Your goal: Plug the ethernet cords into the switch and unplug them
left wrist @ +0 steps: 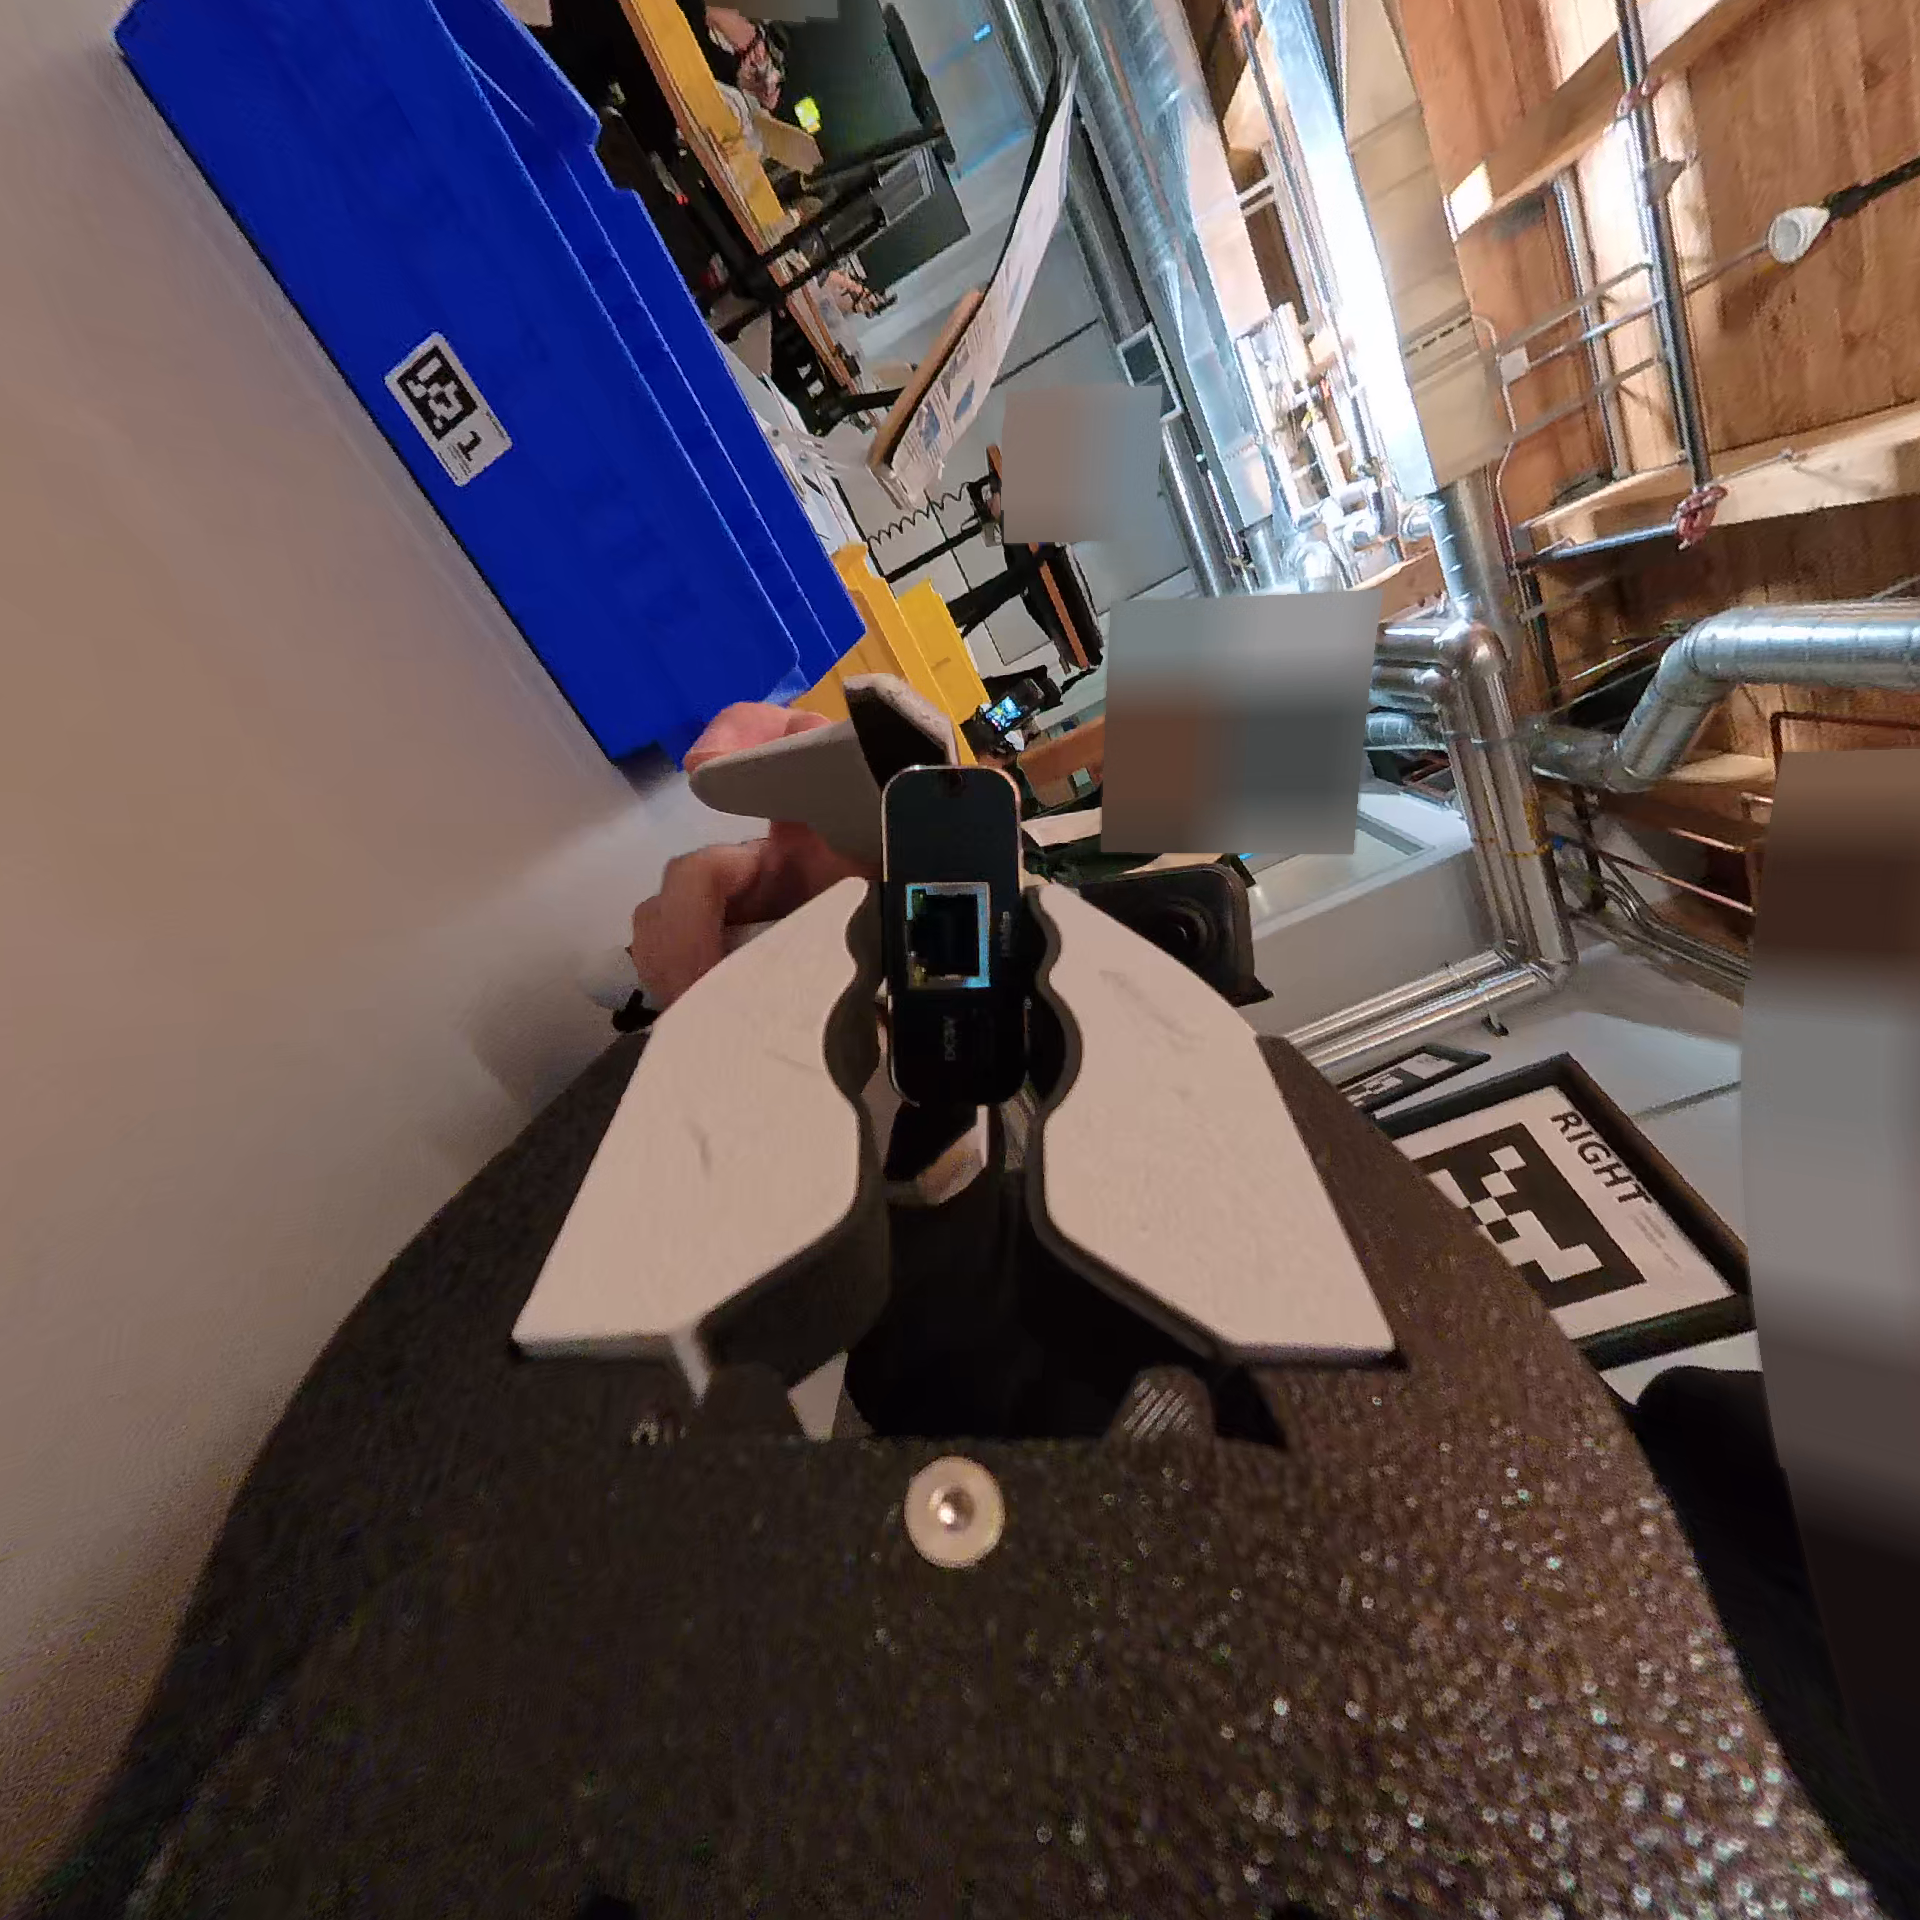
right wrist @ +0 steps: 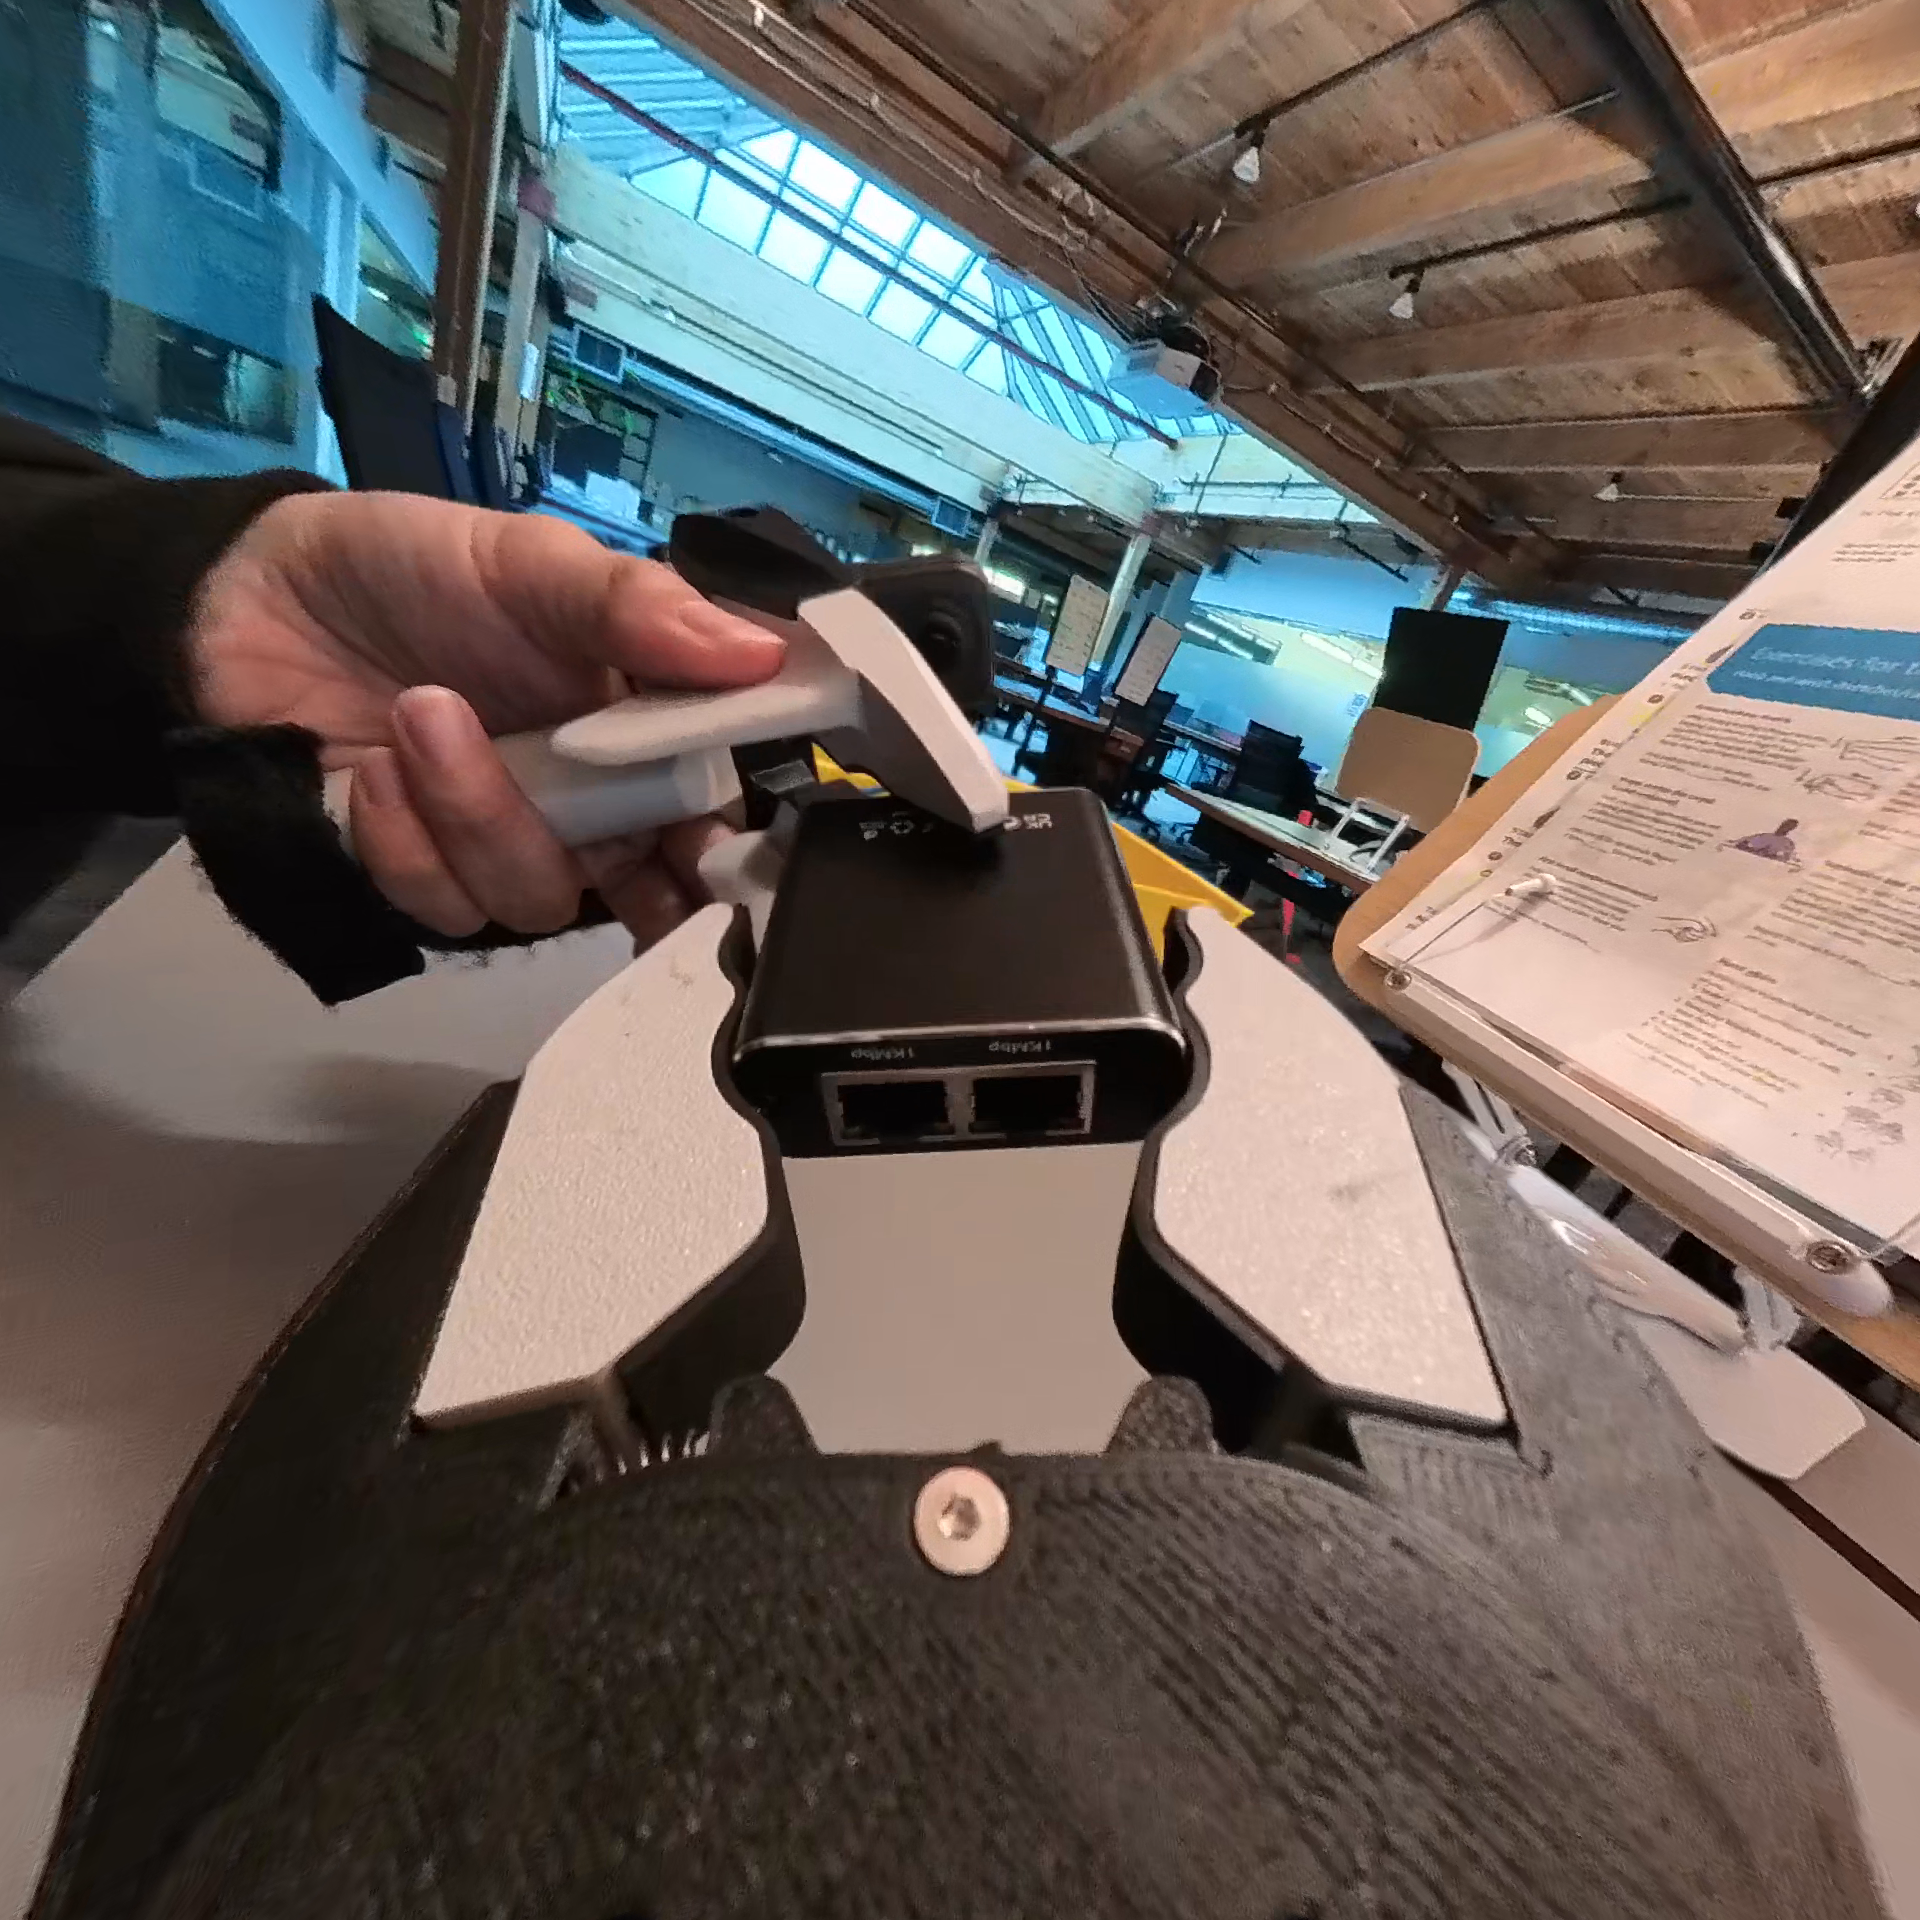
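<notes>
Both grippers, left [left wrist: 951, 997] and right [right wrist: 961, 1029], pinching one small black metal switch [right wrist: 951, 935]; could twist loose under opposed pulls.

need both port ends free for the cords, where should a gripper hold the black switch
Grip the switch across its two long plain sides, at mid-length, coming from a port end along its length, as the right gripper does. The flat parallel sides suit the fingers and both port ends stay uncovered.

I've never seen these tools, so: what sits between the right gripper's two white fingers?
A small black switch fills that gap, two empty ports facing the camera; the right wrist view shows it. The left gripper holds its far end.
</notes>
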{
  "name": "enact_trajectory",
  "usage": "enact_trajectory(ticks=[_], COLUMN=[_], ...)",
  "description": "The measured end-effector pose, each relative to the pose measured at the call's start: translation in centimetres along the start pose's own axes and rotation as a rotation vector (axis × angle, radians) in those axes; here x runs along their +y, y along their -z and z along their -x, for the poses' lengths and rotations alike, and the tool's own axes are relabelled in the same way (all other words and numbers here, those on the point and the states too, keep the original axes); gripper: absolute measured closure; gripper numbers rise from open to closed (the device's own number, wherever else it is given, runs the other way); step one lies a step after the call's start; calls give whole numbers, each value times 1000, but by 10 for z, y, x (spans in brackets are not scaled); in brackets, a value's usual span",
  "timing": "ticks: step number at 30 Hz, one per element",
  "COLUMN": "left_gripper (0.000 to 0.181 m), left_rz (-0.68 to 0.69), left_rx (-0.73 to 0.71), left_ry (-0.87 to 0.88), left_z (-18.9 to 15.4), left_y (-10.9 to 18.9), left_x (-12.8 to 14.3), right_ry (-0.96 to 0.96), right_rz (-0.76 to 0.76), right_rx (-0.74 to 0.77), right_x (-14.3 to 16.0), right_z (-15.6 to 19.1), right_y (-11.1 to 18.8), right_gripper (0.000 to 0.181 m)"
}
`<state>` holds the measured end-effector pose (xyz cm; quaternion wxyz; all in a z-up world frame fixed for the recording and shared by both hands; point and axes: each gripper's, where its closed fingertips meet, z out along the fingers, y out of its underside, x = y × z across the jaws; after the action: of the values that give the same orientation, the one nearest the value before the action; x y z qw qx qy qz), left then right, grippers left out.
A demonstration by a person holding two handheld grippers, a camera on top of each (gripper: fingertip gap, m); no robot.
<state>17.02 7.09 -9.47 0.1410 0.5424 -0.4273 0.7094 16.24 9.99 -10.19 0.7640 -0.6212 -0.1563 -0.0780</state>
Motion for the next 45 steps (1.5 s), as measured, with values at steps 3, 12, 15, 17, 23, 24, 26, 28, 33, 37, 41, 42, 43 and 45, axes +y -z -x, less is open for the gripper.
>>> enact_trajectory(ticks=[3, 12, 15, 17, 23, 24, 26, 28, 33, 37, 41, 42, 43, 45], left_gripper=[157, 143, 142, 141, 141, 141, 141, 142, 148, 156, 171, 172, 172, 173], left_rz=[-22, -77, -62, -50, -56, -42, -19, 0, 64, 54, -11, -17, -28, -80], left_rx=[4, -142, -347, -547, -1103, -1118, -1114, -1132, -1157, -1134, -1099, -1093, -1088, -1077], left_ry=[4, -349, -572, -677, -675, -627, -529, -448, -348, -279, -281, -287, -303, -335], left_z=[-1, -3, 3, 13, 61, 71, 91, 112, 151, 167, 169, 168, 165, 154], left_y=[0, 16, 47, 82, 218, 230, 244, 256, 261, 255, 252, 252, 252, 254], left_x=[-2, -18, -31, -49, -118, -124, -131, -135, -133, -139, -147, -147, -148, -151], right_ry=[-36, -298, -339, -347, -350, -348, -346, -339, -347, -345, -336, -335, -334, -338], right_rz=[26, -28, -36, -15, -17, -17, -9, -14, -5, -1, 10, 13, 13, 9], right_rx=[-15, -46, 15, 55, 92, 97, 92, 106, 118, 107, 93, 93, 97, 100], right_x=[0, -8, -5, 1, 7, 8, 10, 10, 13, 13, 14, 15, 15, 15], right_z=[0, -12, -28, -37, -44, -45, -45, -46, -49, -47, -43, -43, -44, -45], right_y=[-1, 8, 16, 20, 22, 23, 25, 28, 31, 30, 29, 28, 29, 30], right_gripper=[107, 106, 106, 106, 107, 107, 107, 107, 107, 107, 107, 107, 107, 107])
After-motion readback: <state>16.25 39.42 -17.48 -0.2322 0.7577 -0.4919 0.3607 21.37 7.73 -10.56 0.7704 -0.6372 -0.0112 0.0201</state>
